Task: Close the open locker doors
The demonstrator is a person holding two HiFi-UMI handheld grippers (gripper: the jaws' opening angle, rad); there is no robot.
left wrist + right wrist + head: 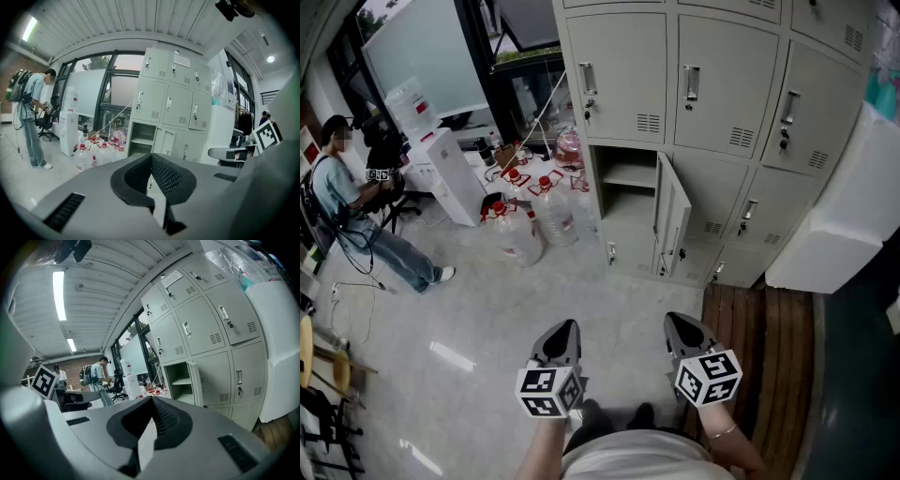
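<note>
Locker door (673, 220) stands open in the middle row of the locker bank (712, 84), at the left-hand column. It is the only one I can see ajar. It is well apart from me, across bare floor (487, 319).

Left gripper (567, 325) and right gripper (677, 321) are both held low in front of me. Each has its jaws pressed together with nothing between them.

Door's attitude:
- Long axis upright.
- Hinged on its right edge as I face it.
- Panel swung out roughly square to the locker fronts, free edge pointing into the room toward me.
- Inner face looks left over the open compartment (623, 192); outer face looks right.

Step in hand, as I judge it, is the approach:
- Walk in slightly right of the door so the outer face is reachable.
- Lay the closed tips of the right gripper on that face near the free edge, away from the hinge, for leverage.
- Sweep leftward along the door's arc, steady pressure, no jab.
- Follow through until it sits flush.
</note>
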